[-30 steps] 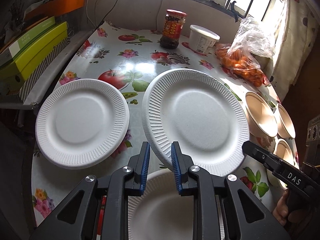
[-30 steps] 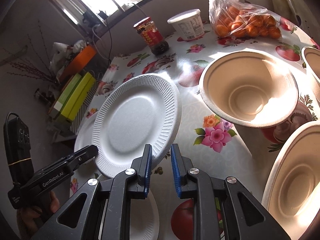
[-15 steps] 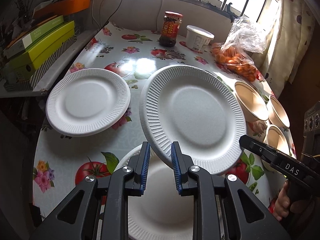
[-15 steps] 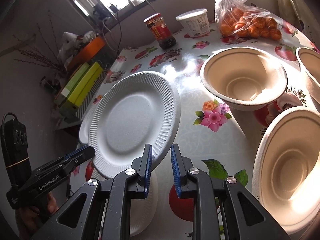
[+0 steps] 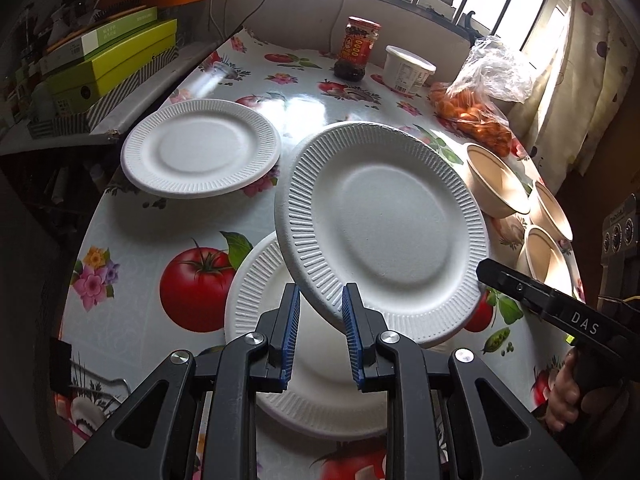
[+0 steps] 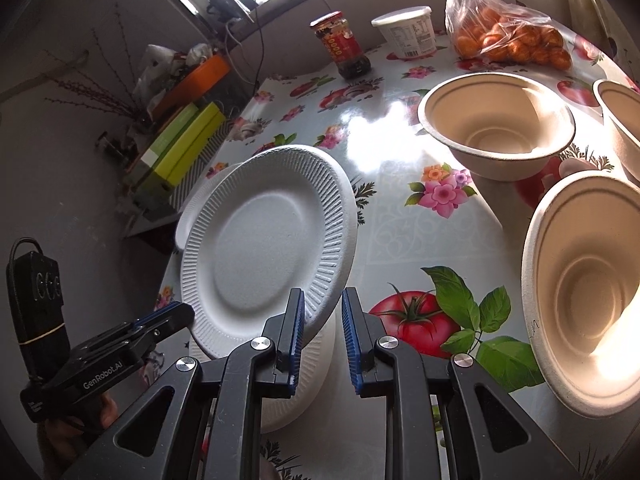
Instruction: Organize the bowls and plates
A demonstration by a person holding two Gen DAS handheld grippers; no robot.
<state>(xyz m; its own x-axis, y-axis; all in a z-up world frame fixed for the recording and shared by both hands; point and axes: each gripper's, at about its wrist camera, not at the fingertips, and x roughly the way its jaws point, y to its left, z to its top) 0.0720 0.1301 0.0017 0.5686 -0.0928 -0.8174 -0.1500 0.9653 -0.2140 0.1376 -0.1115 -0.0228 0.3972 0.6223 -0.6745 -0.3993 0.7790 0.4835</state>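
Observation:
My left gripper (image 5: 320,312) is shut on the near rim of a white paper plate (image 5: 380,232), which hangs tilted above the table. Under it, by the front edge, lies a second white plate (image 5: 256,292). A third plate (image 5: 200,148) rests at the far left. Three beige bowls (image 5: 496,184) (image 5: 552,212) (image 5: 544,260) stand along the right side. My right gripper (image 6: 322,320) is shut with nothing in it, just right of the held plate (image 6: 264,248). The right wrist view also shows the left gripper (image 6: 168,318) on that plate's rim.
At the back stand a red-labelled jar (image 5: 358,48), a white tub (image 5: 408,70) and a plastic bag of oranges (image 5: 472,116). Green and yellow boxes (image 5: 112,64) sit on a shelf beyond the table's left edge. A fruit-patterned cloth (image 5: 132,240) covers the table.
My left gripper has drawn back toward the front edge with the plate, which now hangs over the near plate. The right gripper has pulled back too; both grips are unchanged.

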